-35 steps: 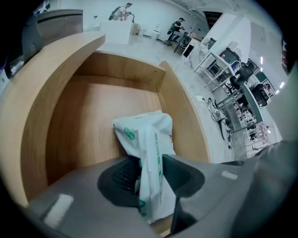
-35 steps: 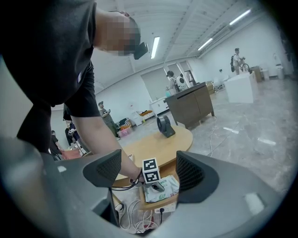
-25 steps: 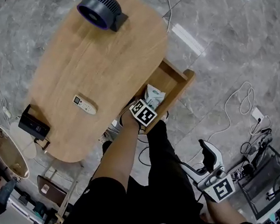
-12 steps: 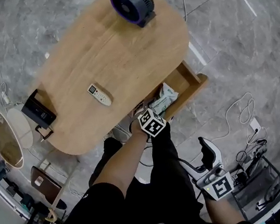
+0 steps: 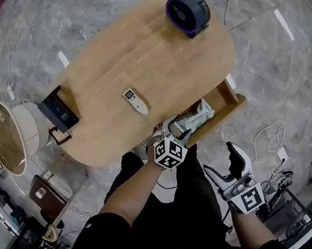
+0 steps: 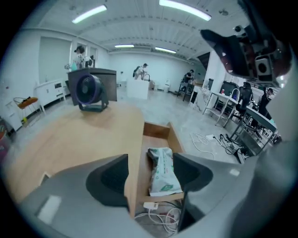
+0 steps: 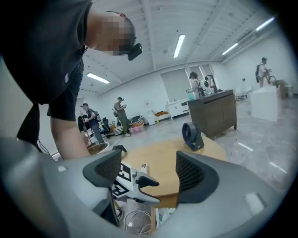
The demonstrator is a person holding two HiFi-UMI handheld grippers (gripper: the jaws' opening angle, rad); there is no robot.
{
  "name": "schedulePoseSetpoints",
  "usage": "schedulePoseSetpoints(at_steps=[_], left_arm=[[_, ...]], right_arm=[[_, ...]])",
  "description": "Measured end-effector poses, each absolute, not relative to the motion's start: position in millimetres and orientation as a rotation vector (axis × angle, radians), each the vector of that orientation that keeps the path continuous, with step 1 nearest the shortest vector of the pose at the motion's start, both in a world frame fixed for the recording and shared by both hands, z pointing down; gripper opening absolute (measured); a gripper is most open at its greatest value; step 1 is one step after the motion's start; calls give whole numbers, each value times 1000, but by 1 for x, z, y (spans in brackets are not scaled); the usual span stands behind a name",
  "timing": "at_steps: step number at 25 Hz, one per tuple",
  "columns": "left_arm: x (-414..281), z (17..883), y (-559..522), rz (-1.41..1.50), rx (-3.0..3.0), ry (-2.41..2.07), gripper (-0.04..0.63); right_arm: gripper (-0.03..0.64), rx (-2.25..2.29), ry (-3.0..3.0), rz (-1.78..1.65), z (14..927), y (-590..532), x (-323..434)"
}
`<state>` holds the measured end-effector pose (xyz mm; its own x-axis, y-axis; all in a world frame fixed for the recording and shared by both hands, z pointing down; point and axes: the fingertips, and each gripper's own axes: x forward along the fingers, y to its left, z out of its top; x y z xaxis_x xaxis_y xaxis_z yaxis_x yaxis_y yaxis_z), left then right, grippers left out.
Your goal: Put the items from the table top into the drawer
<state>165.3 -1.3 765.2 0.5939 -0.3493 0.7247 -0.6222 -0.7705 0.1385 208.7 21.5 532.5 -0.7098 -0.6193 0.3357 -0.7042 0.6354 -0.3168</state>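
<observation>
Glossy grey marble-patterned floor surrounds the oval light-wood table at centre frame. White cables trail lower right; strip lights line the ceiling.

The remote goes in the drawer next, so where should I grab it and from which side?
Take the remote across its narrow width near mid-length, coming down from above. It lies flat on the table, long and slim, with bare wood around it, so the jaws can straddle its long edges. The open left gripper is nearer.
</observation>
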Motion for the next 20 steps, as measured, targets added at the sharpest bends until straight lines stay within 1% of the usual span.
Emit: schedulePoseSetpoints(at_steps=[8,14,20], left_arm=[[56,711,-15,811,2409,-1119,294],[-12,663,-5,681,2379,-1357,275],[-87,640,13,587,2250,-1569,261]], right_arm=[[376,957,-2717,563,532,6,137],[376,837,-2718,497,555,0,87],[376,780,-2689,436,577,-17,47]])
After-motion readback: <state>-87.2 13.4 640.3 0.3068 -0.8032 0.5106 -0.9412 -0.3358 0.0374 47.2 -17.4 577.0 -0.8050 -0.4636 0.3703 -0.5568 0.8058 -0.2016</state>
